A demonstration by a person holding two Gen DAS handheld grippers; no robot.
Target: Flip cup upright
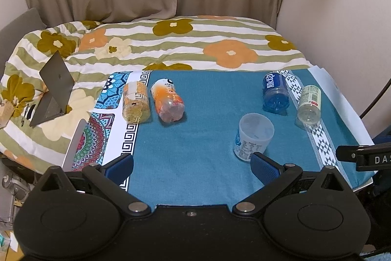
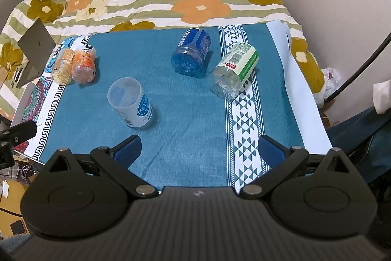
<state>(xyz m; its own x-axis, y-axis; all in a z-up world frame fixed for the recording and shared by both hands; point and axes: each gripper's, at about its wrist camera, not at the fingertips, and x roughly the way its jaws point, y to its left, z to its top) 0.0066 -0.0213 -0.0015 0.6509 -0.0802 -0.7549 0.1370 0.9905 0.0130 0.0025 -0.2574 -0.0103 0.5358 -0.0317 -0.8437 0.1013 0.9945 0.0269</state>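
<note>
A translucent white cup (image 1: 253,136) with a blue label stands mouth-up on the teal cloth (image 1: 200,138); it also shows in the right wrist view (image 2: 130,102). My left gripper (image 1: 191,168) is open and empty, its right fingertip (image 1: 262,165) just in front of the cup. My right gripper (image 2: 199,151) is open and empty, to the right of the cup and nearer than it.
Several cut bottles lie on their sides: yellow (image 1: 135,102), orange (image 1: 167,100), blue (image 1: 275,93) and green-labelled (image 1: 309,102). A grey stand (image 1: 55,89) sits on the floral quilt (image 1: 195,45) at the left. Curtains and a wall are behind.
</note>
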